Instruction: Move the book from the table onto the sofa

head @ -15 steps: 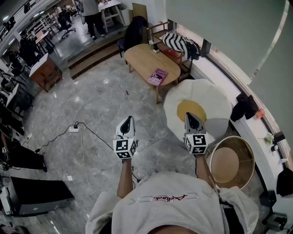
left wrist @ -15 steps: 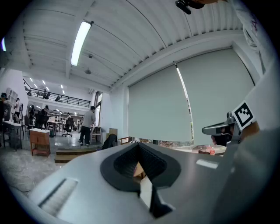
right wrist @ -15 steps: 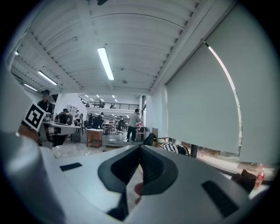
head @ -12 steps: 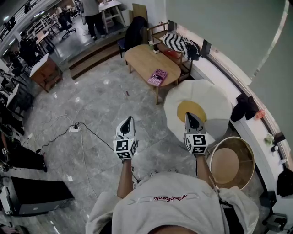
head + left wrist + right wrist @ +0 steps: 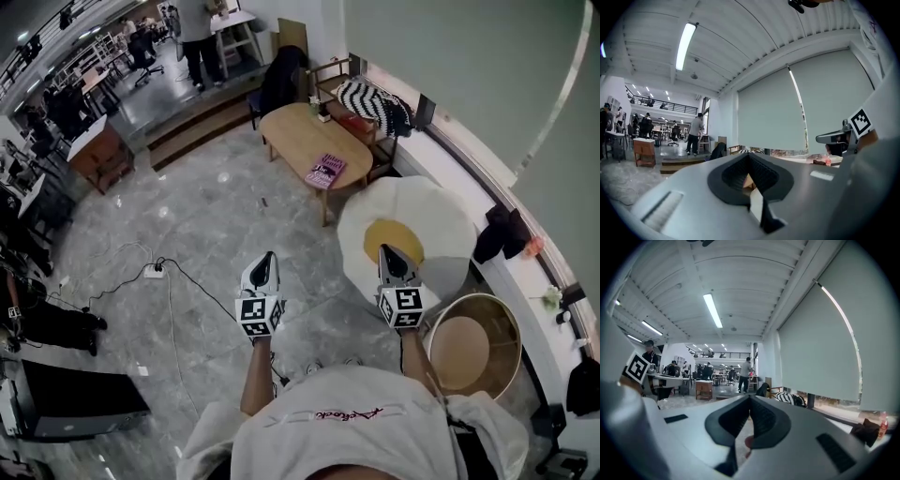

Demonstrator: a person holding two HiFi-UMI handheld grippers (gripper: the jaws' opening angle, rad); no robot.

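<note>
Book point(image 5: 325, 172): a pink-covered volume lying flat at the near end of the oval wooden table point(image 5: 286, 127), close to the table's edge and well apart from both grippers. Just beyond the table stands the wooden-framed sofa point(image 5: 328, 67), which bears a black-and-white striped cushion point(image 5: 370, 97). The person stands on the grey marble floor point(image 5: 197, 216), some way from the table, and holds both grippers out level in front of the body. The left gripper point(image 5: 270, 255) has its jaws pressed together with nothing between them; in the left gripper view the dark pads meet along one line. The right gripper point(image 5: 385, 249) is likewise closed and empty, its tip lying, in the head view, over the edge of a large round cushion shaped like a fried egg point(image 5: 412, 230). A round wooden tub point(image 5: 472, 337) stands to the right of the person, beside the fried-egg cushion. A power strip point(image 5: 153, 271) with trailing cables lies on the floor to the left. In the background, past a low step, a standing person point(image 5: 199, 37) is seen among desks and chairs.
</note>
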